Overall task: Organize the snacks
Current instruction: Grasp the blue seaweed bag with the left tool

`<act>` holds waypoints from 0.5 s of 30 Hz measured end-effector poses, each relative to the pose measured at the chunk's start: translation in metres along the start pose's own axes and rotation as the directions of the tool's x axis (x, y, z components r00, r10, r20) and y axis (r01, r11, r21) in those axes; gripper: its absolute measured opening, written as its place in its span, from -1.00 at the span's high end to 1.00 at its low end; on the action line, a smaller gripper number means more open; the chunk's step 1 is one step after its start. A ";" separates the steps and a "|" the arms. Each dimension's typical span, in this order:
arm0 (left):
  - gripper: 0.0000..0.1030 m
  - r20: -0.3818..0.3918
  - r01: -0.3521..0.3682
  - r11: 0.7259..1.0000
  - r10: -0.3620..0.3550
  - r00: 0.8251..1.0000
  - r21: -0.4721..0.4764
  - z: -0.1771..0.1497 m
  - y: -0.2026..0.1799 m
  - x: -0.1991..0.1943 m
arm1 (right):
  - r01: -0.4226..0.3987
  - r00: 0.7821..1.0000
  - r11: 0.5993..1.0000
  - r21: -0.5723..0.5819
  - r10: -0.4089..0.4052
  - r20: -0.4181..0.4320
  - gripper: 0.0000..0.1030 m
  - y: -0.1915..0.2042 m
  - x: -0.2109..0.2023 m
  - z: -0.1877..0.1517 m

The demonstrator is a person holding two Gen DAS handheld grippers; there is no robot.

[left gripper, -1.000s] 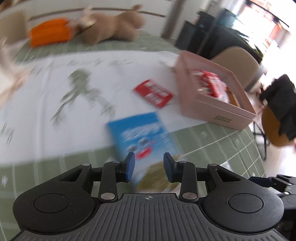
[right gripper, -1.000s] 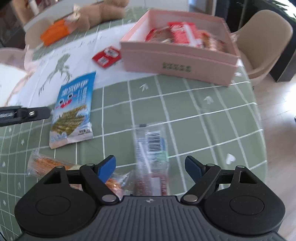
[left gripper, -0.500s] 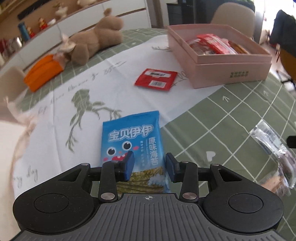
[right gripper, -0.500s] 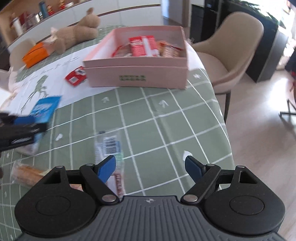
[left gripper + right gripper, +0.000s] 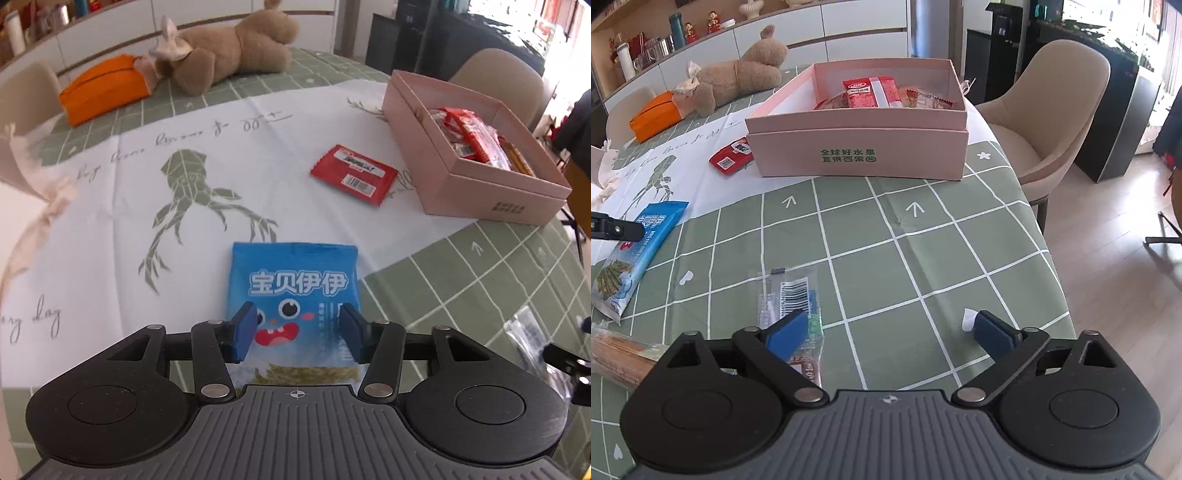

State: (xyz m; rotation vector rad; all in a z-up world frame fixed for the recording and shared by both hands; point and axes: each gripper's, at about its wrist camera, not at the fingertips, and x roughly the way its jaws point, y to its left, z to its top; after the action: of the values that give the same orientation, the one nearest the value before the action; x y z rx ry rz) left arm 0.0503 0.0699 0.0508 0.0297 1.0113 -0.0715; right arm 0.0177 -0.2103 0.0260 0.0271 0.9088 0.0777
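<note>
The left gripper (image 5: 297,334) has its fingers parted, straddling the blue seaweed packet (image 5: 295,295) lying flat near the surface's left edge. To grasp well, lower until both fingers flank the packet's sides, then pinch. The right gripper (image 5: 890,332) hangs spread wide over the clear wrapped snack (image 5: 792,295); the pink box (image 5: 857,155) waits toward the far edge.

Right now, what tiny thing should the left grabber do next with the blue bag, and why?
Probably ease down and squeeze shut. The left gripper is open, one finger at each side of the blue snack bag, which lies flat on the table, not lifted. Once held, it could go into the pink box with the other snacks.
</note>
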 end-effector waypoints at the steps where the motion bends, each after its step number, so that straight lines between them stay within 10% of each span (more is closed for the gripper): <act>1: -0.12 -0.002 0.001 1.000 -0.001 1.000 0.006 0.002 -0.001 0.002 | 0.003 1.000 1.000 0.000 -0.003 0.006 -0.97 0.000 0.000 -0.001; 15: -0.09 0.005 0.002 1.000 -0.002 1.000 0.015 0.018 -0.012 -0.005 | 0.013 0.995 1.000 0.005 -0.014 0.101 -1.00 0.001 -0.003 -0.016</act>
State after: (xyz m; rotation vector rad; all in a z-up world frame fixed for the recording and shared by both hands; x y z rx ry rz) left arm 0.0620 0.0572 0.0642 0.0420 1.0063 -0.0809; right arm 0.0029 -0.2094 0.0185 0.0284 0.8075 0.0614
